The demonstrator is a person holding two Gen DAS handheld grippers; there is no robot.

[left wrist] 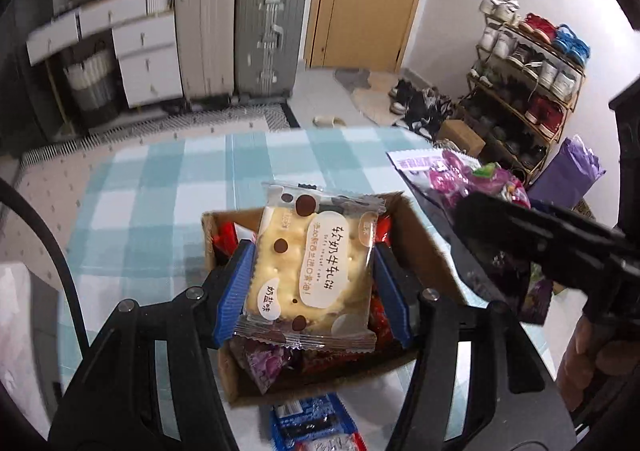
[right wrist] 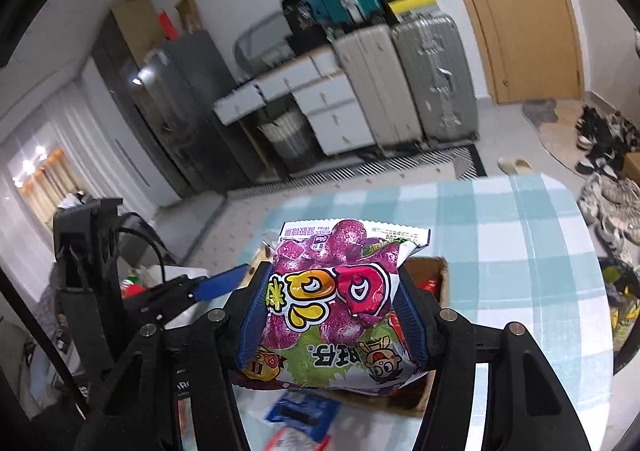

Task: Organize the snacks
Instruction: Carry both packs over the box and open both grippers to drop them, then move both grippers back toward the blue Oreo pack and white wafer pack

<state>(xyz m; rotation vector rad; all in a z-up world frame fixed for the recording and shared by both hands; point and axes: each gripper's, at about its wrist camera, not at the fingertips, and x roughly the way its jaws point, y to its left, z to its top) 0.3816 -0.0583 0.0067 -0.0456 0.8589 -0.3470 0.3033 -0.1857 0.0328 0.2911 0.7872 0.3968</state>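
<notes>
Above the cardboard box (left wrist: 416,239), each tool pinches one packet: left tool (left wrist: 314,283) the cracker packet (left wrist: 312,271), right tool (right wrist: 330,315) the grape candy bag (right wrist: 336,307); release them low inside, one after another.

A table covered with a light blue and white checked cloth (left wrist: 160,187) carries an open brown cardboard box (left wrist: 420,247), which stands directly on the cloth and holds red and purple snack packets. Just beside the box's near wall, a flat blue foil snack packet (left wrist: 312,421) lies on the cloth, touching a red-and-white packet (left wrist: 340,443) at the picture's lower edge.
</notes>
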